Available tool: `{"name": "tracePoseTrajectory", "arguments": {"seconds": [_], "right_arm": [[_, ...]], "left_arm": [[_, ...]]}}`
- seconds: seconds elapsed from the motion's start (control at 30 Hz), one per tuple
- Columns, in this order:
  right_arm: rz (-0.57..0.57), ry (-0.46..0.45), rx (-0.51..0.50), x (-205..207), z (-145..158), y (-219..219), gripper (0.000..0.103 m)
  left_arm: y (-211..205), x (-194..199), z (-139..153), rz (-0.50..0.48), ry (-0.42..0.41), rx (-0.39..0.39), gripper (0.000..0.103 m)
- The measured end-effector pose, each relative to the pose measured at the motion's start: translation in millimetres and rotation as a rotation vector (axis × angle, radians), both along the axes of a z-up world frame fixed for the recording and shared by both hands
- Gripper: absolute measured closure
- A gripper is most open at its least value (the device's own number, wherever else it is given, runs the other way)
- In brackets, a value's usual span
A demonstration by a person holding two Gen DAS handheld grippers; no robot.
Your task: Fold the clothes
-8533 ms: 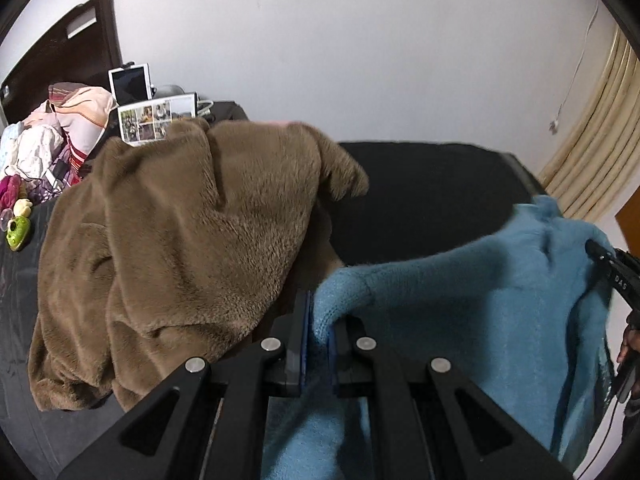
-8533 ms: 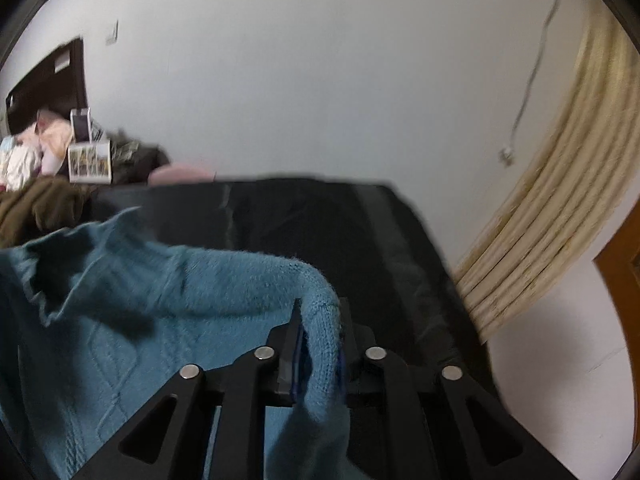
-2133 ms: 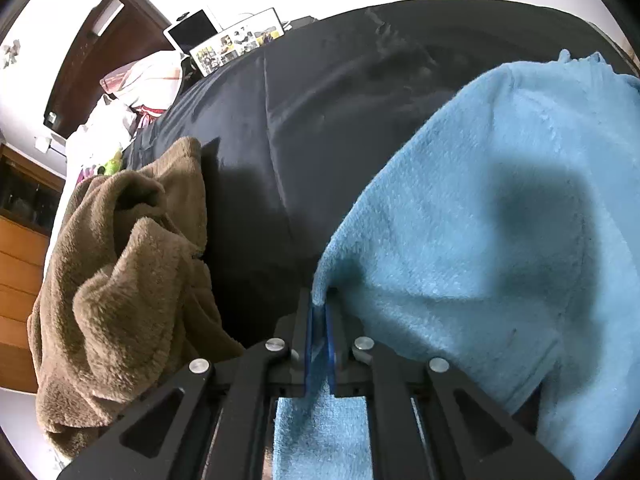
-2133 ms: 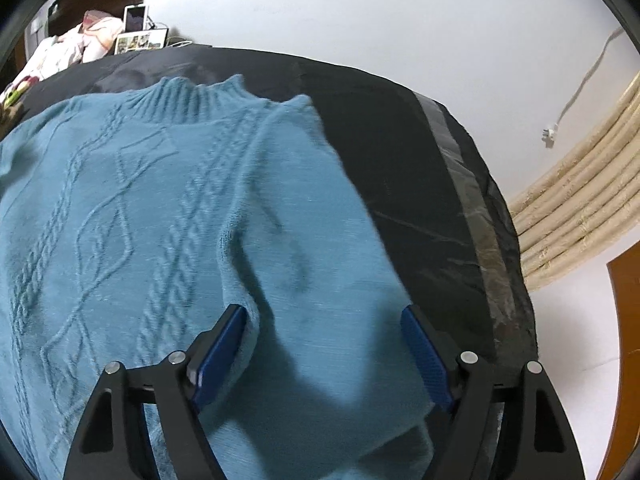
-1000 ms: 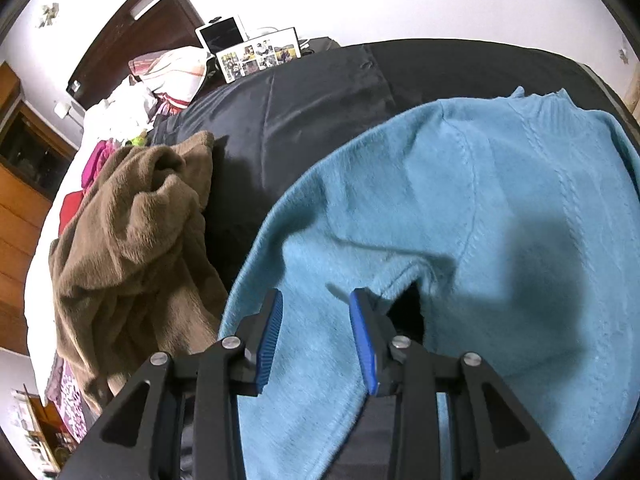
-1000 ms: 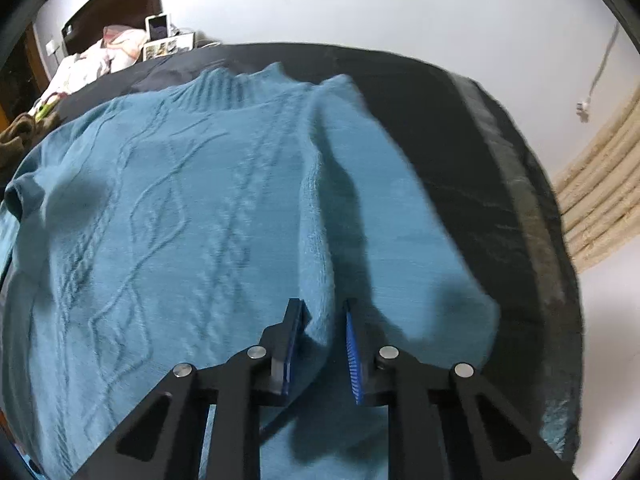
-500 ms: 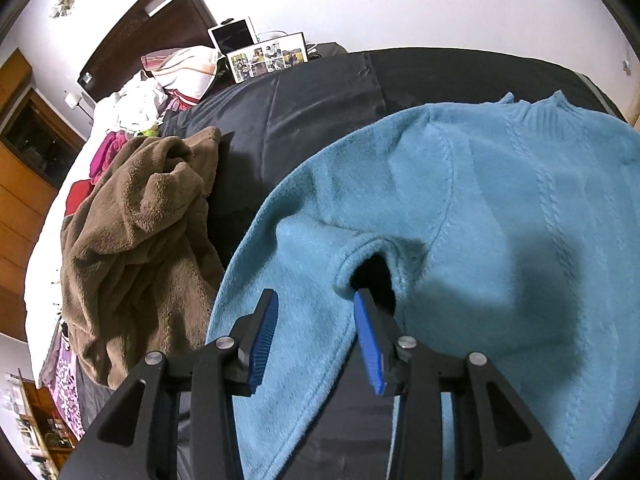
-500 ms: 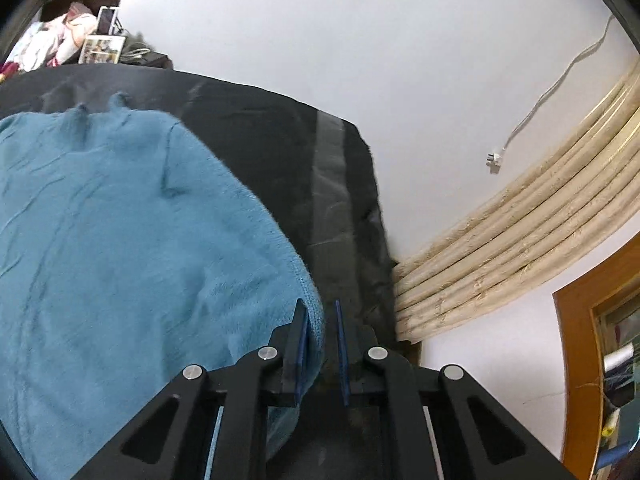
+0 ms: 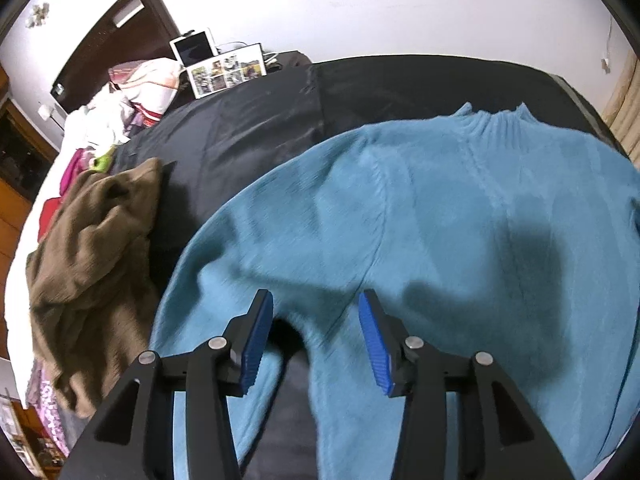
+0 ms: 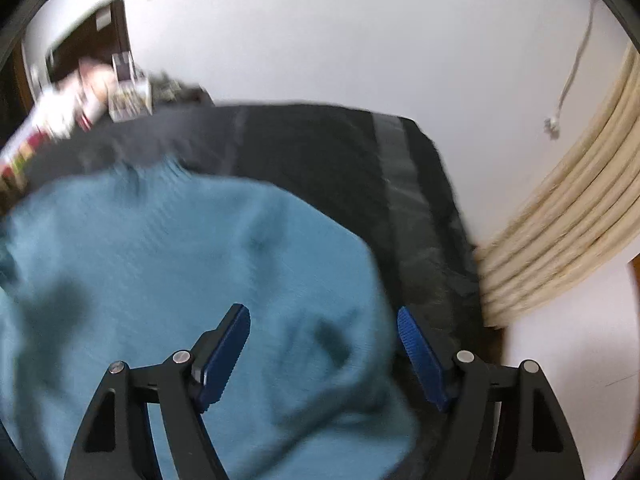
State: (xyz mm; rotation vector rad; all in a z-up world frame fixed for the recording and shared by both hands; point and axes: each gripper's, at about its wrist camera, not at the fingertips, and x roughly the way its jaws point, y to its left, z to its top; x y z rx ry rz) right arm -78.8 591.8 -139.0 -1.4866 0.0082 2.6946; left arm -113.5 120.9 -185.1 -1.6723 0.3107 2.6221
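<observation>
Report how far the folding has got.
Done: the blue sweater lies spread on the black bed cover, collar toward the wall. In hand: nothing; the left gripper and the right gripper are both open above it. Left: every fold on the sweater, since none shows yet, and the brown fleece garment, which sits crumpled beside it.

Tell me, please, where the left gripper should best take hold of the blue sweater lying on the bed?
Probably the sleeve edge of the blue sweater just ahead of the open left gripper: it lies flat beside a dark gap of bedcover, so the fingers could pinch it from the near side.
</observation>
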Motion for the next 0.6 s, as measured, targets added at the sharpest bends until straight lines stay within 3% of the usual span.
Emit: {"name": "tracePoseTrajectory", "arguments": {"seconds": [0.07,0.13,0.3,0.43,0.53,0.6], "right_arm": [[0.03,-0.016,-0.111,-5,-2,-16,0.025],[0.048,-0.051,-0.153,-13,-11,-31,0.025],[0.012,-0.137,-0.107,-35,-56,-43,0.025],[-0.006,-0.158,-0.036,-50,-82,-51,0.024],[-0.01,-0.124,0.002,-59,-86,-55,0.017],[-0.021,-0.112,0.006,-70,-90,-53,0.007]], "left_arm": [[3,-15,-9,0.011,-0.014,0.028,0.053],[6,-29,-19,0.026,-0.026,0.046,0.053],[-2,-54,-47,0.093,-0.022,-0.015,0.053],[-18,-61,-50,0.138,0.033,-0.002,0.042],[-29,-68,-51,0.17,0.068,-0.006,0.031],[-35,-76,-52,0.186,0.091,-0.006,0.029]]}}
